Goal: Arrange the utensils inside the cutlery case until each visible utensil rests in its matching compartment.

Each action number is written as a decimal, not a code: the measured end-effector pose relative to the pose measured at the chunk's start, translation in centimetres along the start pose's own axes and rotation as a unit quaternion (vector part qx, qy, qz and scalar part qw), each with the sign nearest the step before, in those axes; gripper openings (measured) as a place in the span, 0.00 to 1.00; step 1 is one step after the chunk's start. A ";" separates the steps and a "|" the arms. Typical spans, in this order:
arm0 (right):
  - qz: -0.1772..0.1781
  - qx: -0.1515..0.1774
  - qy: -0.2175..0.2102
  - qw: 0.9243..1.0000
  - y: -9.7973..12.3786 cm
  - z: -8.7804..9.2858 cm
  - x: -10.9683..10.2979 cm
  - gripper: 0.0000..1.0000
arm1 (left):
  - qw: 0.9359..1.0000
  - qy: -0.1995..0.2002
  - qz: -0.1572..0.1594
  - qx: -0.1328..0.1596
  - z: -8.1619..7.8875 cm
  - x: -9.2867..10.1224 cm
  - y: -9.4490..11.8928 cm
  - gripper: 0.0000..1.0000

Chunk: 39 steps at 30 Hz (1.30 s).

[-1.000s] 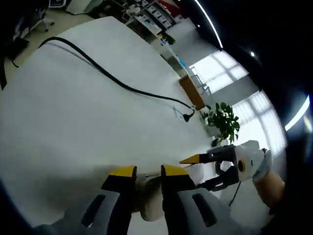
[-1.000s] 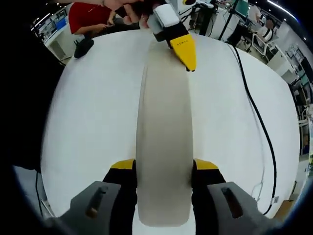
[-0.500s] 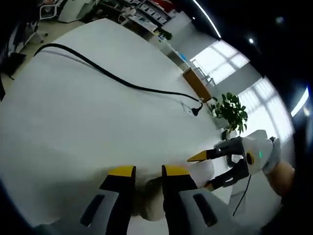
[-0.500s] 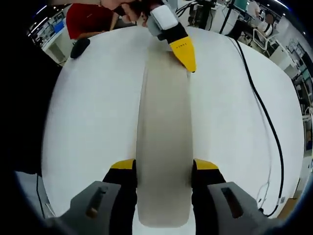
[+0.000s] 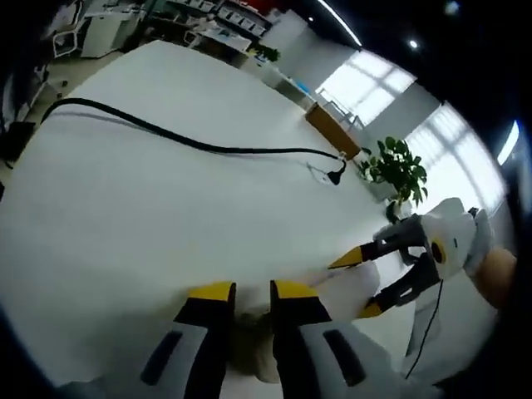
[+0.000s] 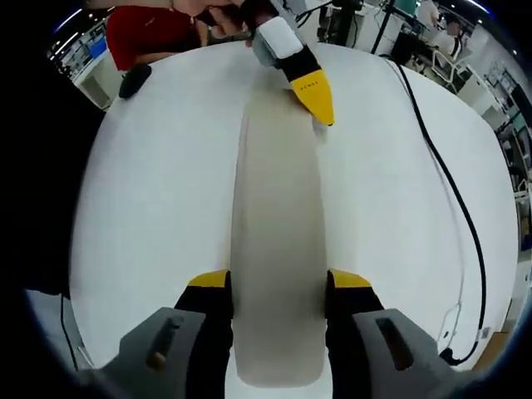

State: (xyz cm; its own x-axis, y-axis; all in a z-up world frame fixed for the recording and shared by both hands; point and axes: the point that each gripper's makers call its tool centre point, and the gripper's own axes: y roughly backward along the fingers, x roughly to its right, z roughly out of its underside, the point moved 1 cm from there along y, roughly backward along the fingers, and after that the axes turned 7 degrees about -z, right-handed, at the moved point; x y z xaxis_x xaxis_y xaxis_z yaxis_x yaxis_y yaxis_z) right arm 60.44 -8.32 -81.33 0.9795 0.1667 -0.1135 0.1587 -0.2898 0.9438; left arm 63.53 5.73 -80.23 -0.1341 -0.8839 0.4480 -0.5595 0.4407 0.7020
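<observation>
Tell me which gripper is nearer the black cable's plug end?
Right. The right gripper holds the case at its end toward the plug; the left gripper grips the far end.

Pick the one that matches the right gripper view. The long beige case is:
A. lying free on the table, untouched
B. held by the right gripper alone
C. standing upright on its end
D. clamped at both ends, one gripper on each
D: the right gripper has the near end of the case between its fingers, and the left gripper grips the far end.

The left view has swung, so the cable (image 5: 191,145) and plant (image 5: 397,170) sit elsewhere. The case (image 6: 277,241) hasn't visibly shifted. In the right view, the left gripper (image 6: 316,93) barely moved.
</observation>
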 end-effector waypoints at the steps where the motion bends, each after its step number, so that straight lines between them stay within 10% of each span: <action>1: 0.001 -0.001 -0.001 1.000 0.0 0.0 0.0 0.42 | 1.000 -0.001 -0.001 -0.002 0.0 -0.1 -0.1 0.17; 13: 0.004 0.011 -0.011 1.000 0.9 0.7 0.0 0.42 | 0.999 0.046 -0.006 0.014 -0.2 -1.9 1.6 0.19; 24: 0.067 0.056 -0.074 0.993 7.1 3.7 -0.5 0.32 | 0.996 0.069 0.028 0.050 -2.3 -0.4 4.2 0.18; 28: 0.078 0.064 -0.102 0.990 7.6 4.0 -0.5 0.09 | 0.999 -0.005 0.039 0.029 -2.4 1.4 4.6 0.10; 31: 0.090 0.038 -0.203 0.974 7.1 5.2 -0.2 0.00 | 0.994 -0.102 0.030 -0.020 -1.3 2.4 4.4 0.06; 35: 0.071 0.030 -0.212 0.974 6.0 5.1 -1.2 0.00 | 0.968 -0.229 0.027 -0.096 1.0 3.3 4.6 0.00; 39: 0.057 0.018 -0.226 0.972 5.5 5.4 -1.7 0.00 | 0.945 -0.307 0.012 -0.110 1.4 3.6 3.9 0.00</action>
State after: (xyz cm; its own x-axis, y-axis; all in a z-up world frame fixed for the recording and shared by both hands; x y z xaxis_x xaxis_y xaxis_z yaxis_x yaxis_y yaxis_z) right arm 60.28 -15.27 -77.61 0.9446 -0.2966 -0.1406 0.0418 -0.3162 0.9478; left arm 59.71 4.06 -76.61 -0.6321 -0.7675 0.1068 -0.3754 0.4238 0.8243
